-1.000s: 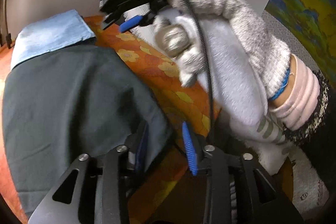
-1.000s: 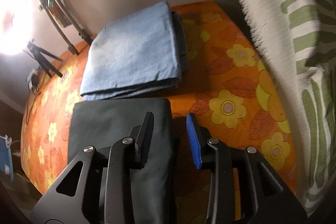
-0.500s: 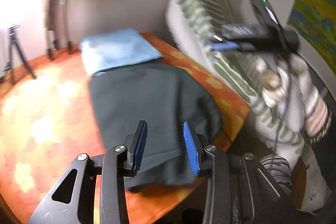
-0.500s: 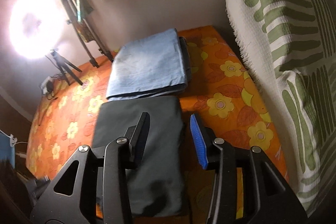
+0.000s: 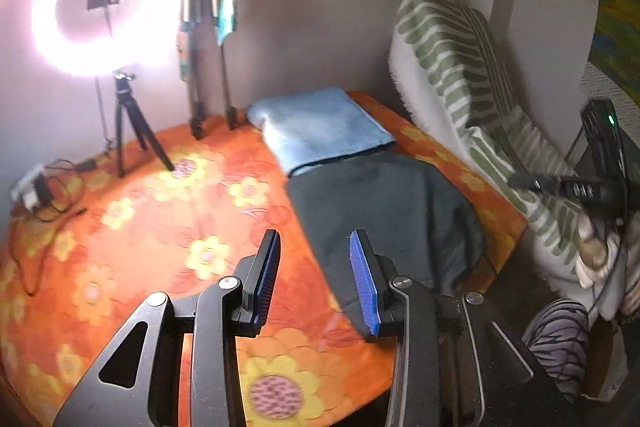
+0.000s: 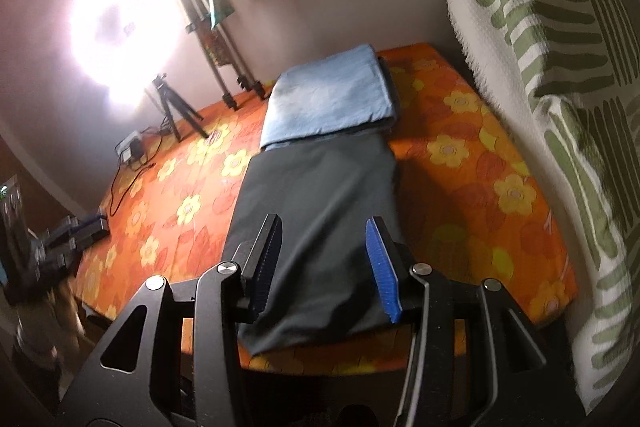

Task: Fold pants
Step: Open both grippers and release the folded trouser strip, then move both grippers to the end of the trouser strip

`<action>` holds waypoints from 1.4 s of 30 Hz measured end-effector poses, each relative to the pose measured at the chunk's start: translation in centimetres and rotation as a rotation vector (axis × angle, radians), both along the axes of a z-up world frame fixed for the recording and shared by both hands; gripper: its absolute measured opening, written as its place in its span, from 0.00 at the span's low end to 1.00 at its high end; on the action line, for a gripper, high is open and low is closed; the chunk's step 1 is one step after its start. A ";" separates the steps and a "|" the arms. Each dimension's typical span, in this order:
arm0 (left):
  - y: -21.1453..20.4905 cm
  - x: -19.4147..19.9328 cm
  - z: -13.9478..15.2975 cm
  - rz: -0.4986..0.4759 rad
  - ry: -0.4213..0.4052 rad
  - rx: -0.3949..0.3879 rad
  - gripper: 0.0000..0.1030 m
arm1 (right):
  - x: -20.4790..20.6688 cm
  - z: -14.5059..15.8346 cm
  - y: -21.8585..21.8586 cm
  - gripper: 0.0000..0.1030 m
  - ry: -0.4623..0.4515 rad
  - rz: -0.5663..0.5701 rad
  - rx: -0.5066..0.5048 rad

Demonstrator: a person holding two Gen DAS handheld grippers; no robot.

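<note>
Both claws (image 5: pixel 316 277) (image 6: pixel 326 263) farther from pants (image 6: pixel 320 211)

We note: dark pants (image 6: pixel 320 203) matt, smooth cloth; blue folded item (image 6: pixel 332 99) soft matt cloth; floral cover (image 6: pixel 472 187) printed fabric; gripper fingers (image 6: pixel 380 263) ribbed blue pads w/ matt black plastic frames, metal screws.

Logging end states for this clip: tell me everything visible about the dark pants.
The dark pants are folded into a long flat rectangle of smooth, dark grey-green cloth on the orange flowered cover. Their far end meets a folded blue cloth; their near end reaches the front edge. Both grippers, left and right, are open and hold nothing.
</note>
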State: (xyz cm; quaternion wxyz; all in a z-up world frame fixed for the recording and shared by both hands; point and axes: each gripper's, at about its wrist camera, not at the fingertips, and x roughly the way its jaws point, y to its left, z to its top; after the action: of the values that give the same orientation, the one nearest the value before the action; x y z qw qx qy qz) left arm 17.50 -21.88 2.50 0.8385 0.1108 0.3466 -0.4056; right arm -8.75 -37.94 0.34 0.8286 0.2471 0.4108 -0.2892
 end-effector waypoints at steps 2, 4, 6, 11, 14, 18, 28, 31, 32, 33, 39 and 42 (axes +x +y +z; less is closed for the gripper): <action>0.8 0.2 0.9 0.015 -0.013 0.015 0.33 | -0.5 -0.2 1.0 0.45 0.004 0.000 0.007; 1.5 0.4 2.4 0.023 -0.031 0.041 0.33 | -1.0 -0.2 1.9 0.45 -0.007 0.007 0.022; 2.1 0.2 4.6 0.028 -0.075 0.073 0.33 | -1.2 -0.1 2.6 0.45 -0.012 0.014 0.023; 3.1 -0.6 10.0 0.036 -0.175 0.111 0.33 | -1.0 0.4 4.1 0.45 -0.023 0.033 0.009; 3.4 -0.8 12.5 0.042 -0.189 0.098 0.33 | -0.7 0.4 4.5 0.45 -0.033 0.037 0.017; 2.8 -1.0 12.9 0.034 -0.168 0.058 0.37 | -0.5 0.3 4.6 0.45 -0.030 0.035 0.022; -1.3 -1.1 4.6 -0.003 0.033 -0.068 0.45 | -0.2 -0.3 1.2 0.52 -0.025 0.011 0.033; -2.7 -0.8 2.0 -0.005 0.075 -0.070 0.45 | 0.4 -1.4 0.0 0.52 -0.028 0.041 0.063; -3.2 -0.6 1.0 -0.005 0.096 -0.065 0.45 | 0.6 -1.9 -0.4 0.52 -0.028 0.045 0.072; -3.8 -0.2 -0.3 -0.007 0.130 -0.065 0.45 | 0.7 -2.6 -0.9 0.52 -0.026 0.038 0.078; -5.5 1.8 -5.4 0.022 0.238 -0.081 0.53 | 1.7 -6.1 -4.8 0.52 0.039 -0.040 0.089; -6.2 3.2 -8.1 0.046 0.285 -0.079 0.54 | 2.3 -7.5 -6.9 0.52 0.065 -0.063 0.115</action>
State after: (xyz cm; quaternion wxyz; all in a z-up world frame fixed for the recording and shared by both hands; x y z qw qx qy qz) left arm 20.70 -28.07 -5.60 0.7936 0.0112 0.4484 -0.4111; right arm -6.40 -44.88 -7.20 0.7897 0.2975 0.4453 -0.2991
